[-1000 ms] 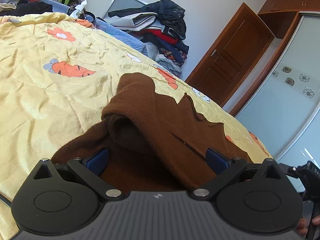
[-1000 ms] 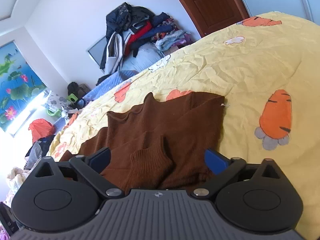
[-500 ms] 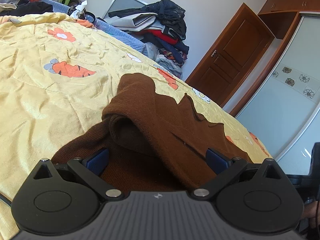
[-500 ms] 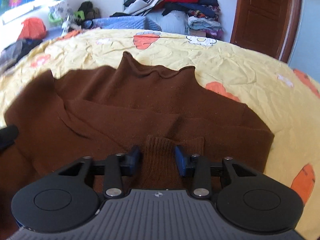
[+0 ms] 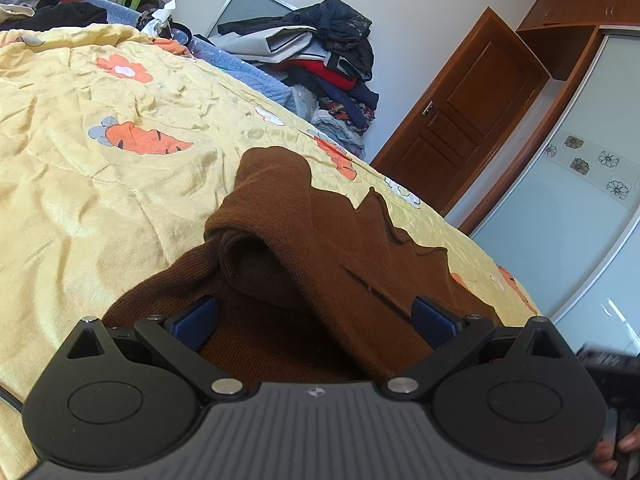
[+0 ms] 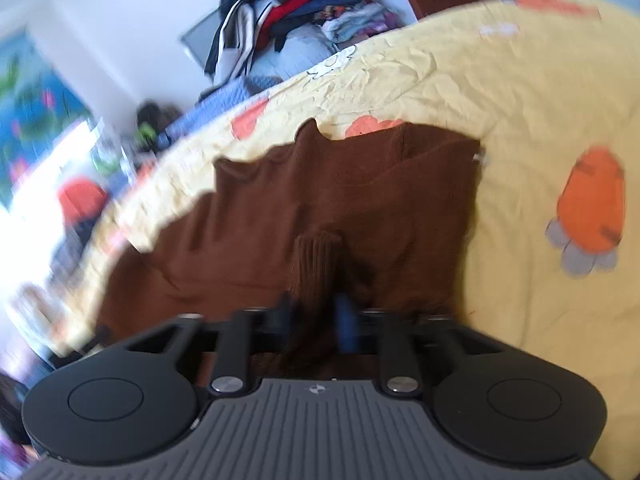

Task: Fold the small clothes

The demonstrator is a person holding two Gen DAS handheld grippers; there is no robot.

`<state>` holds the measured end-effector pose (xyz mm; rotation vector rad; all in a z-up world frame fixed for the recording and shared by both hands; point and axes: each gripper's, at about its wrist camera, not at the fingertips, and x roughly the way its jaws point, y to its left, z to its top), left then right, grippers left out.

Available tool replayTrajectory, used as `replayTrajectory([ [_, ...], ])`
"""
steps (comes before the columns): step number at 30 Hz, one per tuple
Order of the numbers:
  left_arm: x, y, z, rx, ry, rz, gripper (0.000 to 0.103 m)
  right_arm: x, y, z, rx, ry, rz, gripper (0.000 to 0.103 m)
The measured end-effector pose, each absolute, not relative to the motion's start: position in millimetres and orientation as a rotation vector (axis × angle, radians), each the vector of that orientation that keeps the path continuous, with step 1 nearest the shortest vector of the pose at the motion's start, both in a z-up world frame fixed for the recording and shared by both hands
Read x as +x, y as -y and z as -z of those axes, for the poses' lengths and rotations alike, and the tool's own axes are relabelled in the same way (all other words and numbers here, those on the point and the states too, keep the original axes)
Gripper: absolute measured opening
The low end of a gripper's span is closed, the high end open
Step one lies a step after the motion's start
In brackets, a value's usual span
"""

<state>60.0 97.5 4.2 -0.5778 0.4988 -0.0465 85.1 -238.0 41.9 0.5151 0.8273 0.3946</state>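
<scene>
Right gripper (image 6: 314,316) newly pinching ribbed cuff (image 6: 318,264), one brown sweater (image 5: 320,248), two grippers.

Sweater (image 5: 320,248) spread on the bedspread (image 5: 100,200), collar toward the far edge, one cuff (image 6: 316,268) folded over the body and caught between the fingers of the right gripper (image 6: 316,316). Left gripper (image 5: 316,320) low over the near hem, pads (image 5: 196,320) wide apart on either side of a raised fold. Beyond the bed, clothes pile (image 5: 320,64) against the wall, door (image 5: 460,120) to its right.
</scene>
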Motion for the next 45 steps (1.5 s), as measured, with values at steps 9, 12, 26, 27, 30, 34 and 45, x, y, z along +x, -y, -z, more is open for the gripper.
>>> replayTrajectory([
  [9,60.2,-97.7,-4.1,-0.58,-0.498,0.047,0.103,87.2,168.7,-67.4,0.049,-0.774,-0.324,0.069],
  [12,60.2,-97.8,-4.1,-0.581,-0.498,0.048,0.103,91.1,140.0,-61.5,-0.102,-0.779,-0.344,0.067],
  [26,60.3,-97.4,-4.2,-0.58,-0.499,0.047,0.103,84.5,265.3,-82.2,0.565,-0.558,-0.341,0.011],
  [27,60.4,-97.3,-4.2,-0.58,-0.499,0.047,0.103,78.1,284.5,-84.1,0.641,-0.502,-0.331,0.011],
  [30,60.4,-96.7,-4.5,-0.577,-0.499,0.046,0.103,58.3,334.2,-70.9,0.816,-0.388,-0.27,0.011],
  [34,59.8,-94.0,-3.8,-0.57,-0.499,0.041,0.103,51.2,365.6,-25.5,0.964,-0.422,-0.198,0.011],
  [45,60.0,-90.6,-4.6,-0.57,-0.498,0.036,0.103,66.4,332.2,-50.8,0.913,-0.335,-0.287,0.012],
])
